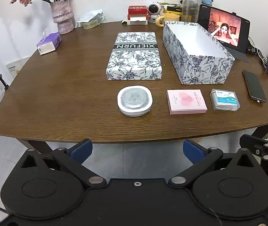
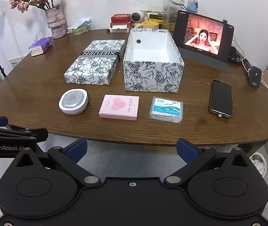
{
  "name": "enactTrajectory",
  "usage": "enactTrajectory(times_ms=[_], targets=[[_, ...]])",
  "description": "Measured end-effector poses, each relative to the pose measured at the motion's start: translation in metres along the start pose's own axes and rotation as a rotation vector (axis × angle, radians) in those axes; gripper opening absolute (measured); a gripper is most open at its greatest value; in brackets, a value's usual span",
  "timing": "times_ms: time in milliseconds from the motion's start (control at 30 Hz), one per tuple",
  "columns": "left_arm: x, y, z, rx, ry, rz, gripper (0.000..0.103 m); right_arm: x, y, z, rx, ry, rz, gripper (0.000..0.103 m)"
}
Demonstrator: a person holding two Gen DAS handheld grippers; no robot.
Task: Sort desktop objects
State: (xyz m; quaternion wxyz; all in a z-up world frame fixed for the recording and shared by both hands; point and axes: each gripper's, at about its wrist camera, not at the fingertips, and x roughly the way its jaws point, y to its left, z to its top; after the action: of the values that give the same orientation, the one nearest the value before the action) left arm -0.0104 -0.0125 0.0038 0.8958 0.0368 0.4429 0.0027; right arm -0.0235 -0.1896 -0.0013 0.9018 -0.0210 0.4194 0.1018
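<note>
Nearest, the left gripper (image 1: 137, 148) and right gripper (image 2: 132, 148) hang before the table (image 1: 58, 94) edge, jaws spread, empty. At twelve o'clock: white round case (image 1: 135, 101), pink box (image 1: 186, 101), floss-pick box (image 1: 225, 99); beyond, lid (image 1: 135, 56) and open floral box (image 1: 196, 56).

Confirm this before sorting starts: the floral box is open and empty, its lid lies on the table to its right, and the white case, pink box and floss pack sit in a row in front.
One detail is wrong: the lid lies to the left of the open floral box, not its right, as the right wrist view shows. The box is open and empty, and the white case, pink box and floss pack sit in a row in front.
</note>
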Motion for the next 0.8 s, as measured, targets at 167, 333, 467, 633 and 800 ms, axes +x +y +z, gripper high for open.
enactTrajectory(times_ms=[167,333,467,633,800], targets=[[0.0,-0.004,0.002,0.005,0.001,0.007,0.103,-0.001,-0.002,0.0,-0.011,-0.001,0.003,0.102],[0.0,-0.008,0.004,0.017,0.005,0.006,0.103,-0.002,-0.004,0.002,-0.015,0.0,0.004,0.102],[0.003,-0.01,0.009,0.023,0.009,0.005,0.103,-0.001,-0.006,0.005,-0.017,-0.002,0.005,0.102],[0.01,-0.012,0.016,0.03,0.018,0.006,0.103,0.004,-0.008,0.009,-0.019,0.005,0.009,0.102],[0.02,-0.012,0.026,0.029,0.029,0.013,0.103,0.012,-0.011,0.016,-0.016,0.022,0.014,0.101]])
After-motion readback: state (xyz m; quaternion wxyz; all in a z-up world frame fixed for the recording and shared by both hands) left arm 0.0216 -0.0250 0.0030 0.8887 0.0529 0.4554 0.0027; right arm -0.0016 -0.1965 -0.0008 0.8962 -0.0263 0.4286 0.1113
